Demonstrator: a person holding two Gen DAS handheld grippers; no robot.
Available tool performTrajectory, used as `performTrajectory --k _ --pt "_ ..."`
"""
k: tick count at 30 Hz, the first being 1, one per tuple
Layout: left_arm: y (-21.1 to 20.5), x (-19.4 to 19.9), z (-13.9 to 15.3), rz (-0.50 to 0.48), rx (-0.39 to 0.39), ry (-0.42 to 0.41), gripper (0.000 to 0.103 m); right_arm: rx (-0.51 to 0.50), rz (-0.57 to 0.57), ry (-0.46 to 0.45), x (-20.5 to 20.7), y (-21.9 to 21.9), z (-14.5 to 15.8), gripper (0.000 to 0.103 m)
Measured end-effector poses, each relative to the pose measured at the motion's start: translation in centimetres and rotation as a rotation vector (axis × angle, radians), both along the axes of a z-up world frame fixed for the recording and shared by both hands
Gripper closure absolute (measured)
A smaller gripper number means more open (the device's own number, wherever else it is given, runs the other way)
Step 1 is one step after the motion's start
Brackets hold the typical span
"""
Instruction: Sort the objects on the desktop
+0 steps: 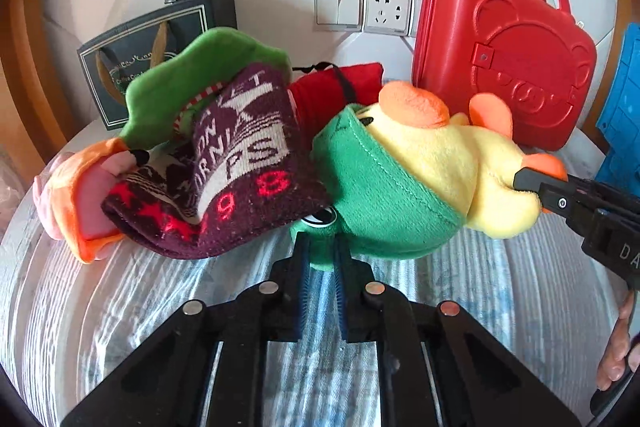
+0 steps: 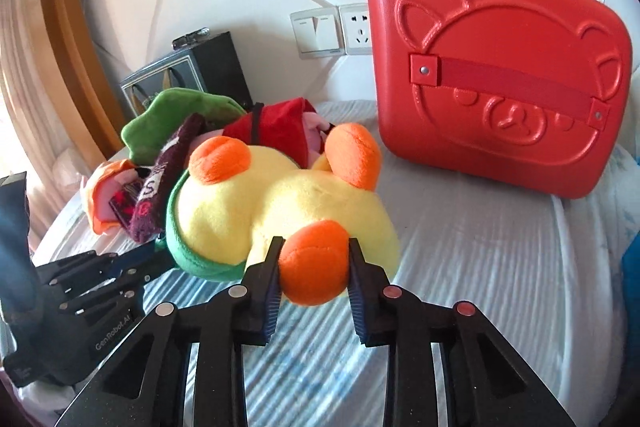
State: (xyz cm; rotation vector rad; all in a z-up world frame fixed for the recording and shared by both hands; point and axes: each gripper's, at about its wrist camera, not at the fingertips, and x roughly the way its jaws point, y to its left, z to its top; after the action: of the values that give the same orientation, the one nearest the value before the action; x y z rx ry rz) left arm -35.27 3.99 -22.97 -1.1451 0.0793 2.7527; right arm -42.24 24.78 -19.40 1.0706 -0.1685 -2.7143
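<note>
Two tools, one toy: both grips sit on the same yellow plush duck, lying above a striped cloth-covered surface.
Right tool: narrowed onto an orange plush foot, a pad pressing each side; the small, firm lump looks an easy spot to pinch.
Left tool: nearly shut, its blue pads nipping the lower edge of the duck's green garment, probably to steady the soft body.
Why two grips: a floppy toy sags from a single hold, so an end each keeps it level, by this reading.
Clutter beside it: a maroon knitted piece with lettering lies over other soft items, a green plush shape behind, touching the duck's garment.
Likely destination: a red carry case stands closed and upright near the duck; whether the toy belongs there cannot be told.
Backdrop: dark gift bag and wall sockets.
</note>
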Motion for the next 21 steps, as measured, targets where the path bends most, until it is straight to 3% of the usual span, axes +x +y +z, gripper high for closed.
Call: performTrajectory --k 2,5,8,12,16,21 --pt "0.2 1.3 1.3 -0.007 0.003 0.024 0.103 -0.001 -0.004 0.02 1.5 0.2 1.0 0.075" --pt "1.3 3.7 3.7 -0.024 -0.009 0.068 0.103 0.004 0.007 0.052 4.2 0.1 2.6 0.076" --pt "1.8 4.7 5.2 -0.011 0.005 0.056 0.103 0.036 0.016 0.065 7.1 -0.6 4.0 0.076" --pt "0.6 6.9 4.6 -0.012 0.053 -0.064 0.102 -0.023 -0.027 -0.012 10.9 1.1 3.8 0.076" --pt "1.1 8.8 1.8 -0.058 0.027 -0.171 0.102 -0.077 -0.108 -0.127 14.0 3.7 1.0 0.076" --pt "2.1 9.2 -0.9 -0.146 0.133 -0.319 0.102 -0.119 -0.15 -0.164 15.4 5.2 -0.7 0.075"
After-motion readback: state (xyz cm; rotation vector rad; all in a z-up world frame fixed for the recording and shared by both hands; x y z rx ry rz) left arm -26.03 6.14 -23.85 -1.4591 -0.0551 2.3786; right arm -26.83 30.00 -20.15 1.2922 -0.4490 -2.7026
